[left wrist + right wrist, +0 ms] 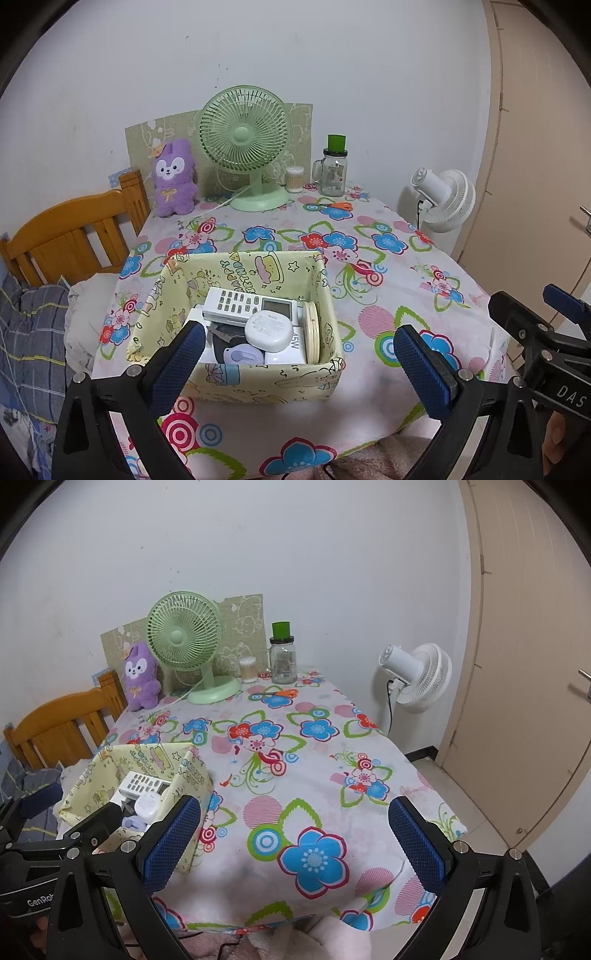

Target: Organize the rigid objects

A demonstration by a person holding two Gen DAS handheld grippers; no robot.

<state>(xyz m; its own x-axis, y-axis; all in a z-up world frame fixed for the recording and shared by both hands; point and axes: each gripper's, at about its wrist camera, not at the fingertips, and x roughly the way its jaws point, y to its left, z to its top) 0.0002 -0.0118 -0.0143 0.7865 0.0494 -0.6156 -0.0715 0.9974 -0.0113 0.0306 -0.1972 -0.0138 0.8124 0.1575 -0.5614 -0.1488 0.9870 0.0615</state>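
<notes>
A pale yellow fabric box [258, 384] [192, 775] sits at the near left of the flowered table. Inside it lie a white remote control [236, 306] [142, 783], a round white case [267, 330] [147, 805], a lilac tag [240, 356], a white box marked 45W [291, 347] and round wooden coasters [312, 330] standing on edge. My left gripper [301, 362] is open just before the box's near wall, empty. My right gripper [295, 843] is open over bare cloth to the right of the box, empty.
At the table's back stand a green desk fan [245, 147], a purple plush toy [173, 177], a cotton-swab tub [294, 179] and a glass jar with a green cup [334, 170]. Orange scissors [334, 205] lie near them. A wooden chair [74, 236] is left, a white floor fan [417, 677] right.
</notes>
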